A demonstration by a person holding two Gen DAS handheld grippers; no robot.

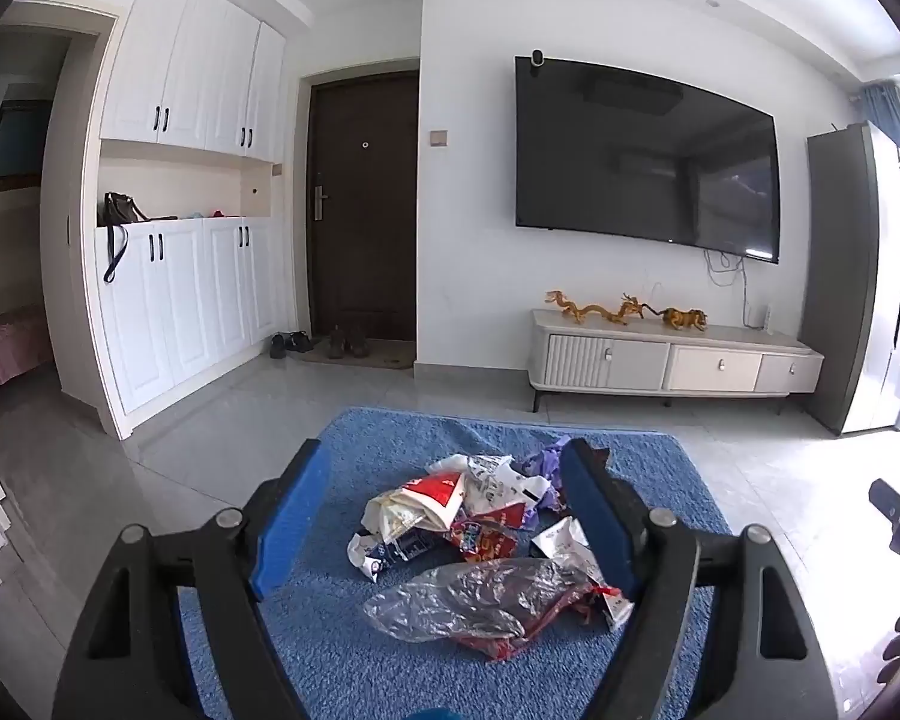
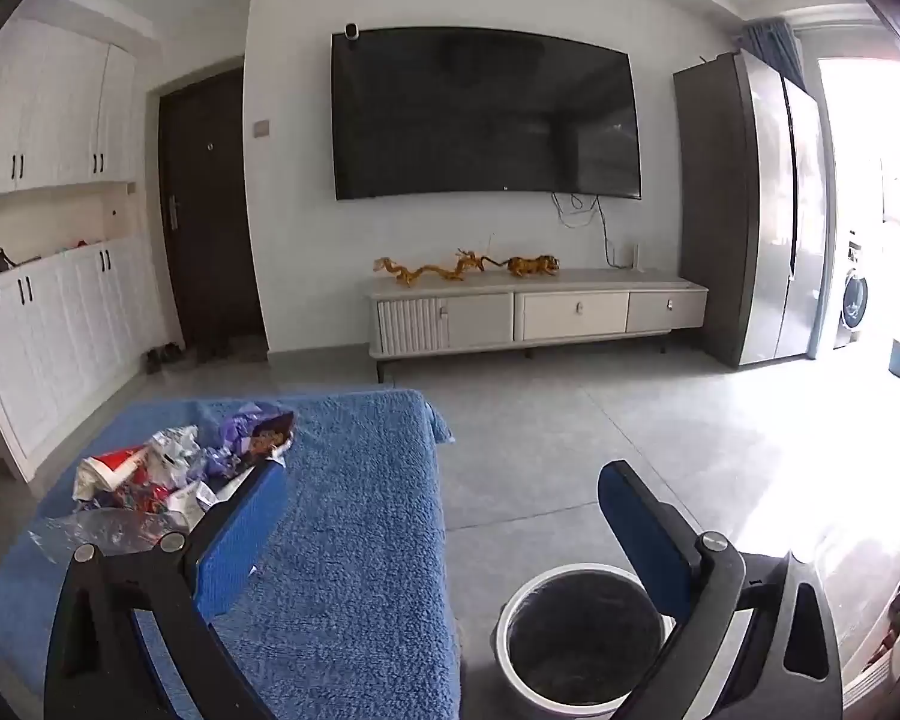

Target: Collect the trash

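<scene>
The blue fleece-covered surface (image 2: 354, 540) carries a loose pile of crumpled wrappers and clear plastic film (image 1: 474, 546). The round white bin with black liner (image 2: 582, 636) stands just beside it. Left gripper (image 1: 444, 516) and right gripper (image 2: 444, 528) stand spread, empty. Risk: light film may slip from the pads and drop outside the bin

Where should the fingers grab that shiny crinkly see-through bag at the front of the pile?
Probably pinch the crinkly clear bag across its raised middle, coming from above with the open left gripper. It lies flat and long on the blue mat, nearest the fingers, with nothing on top.
</scene>
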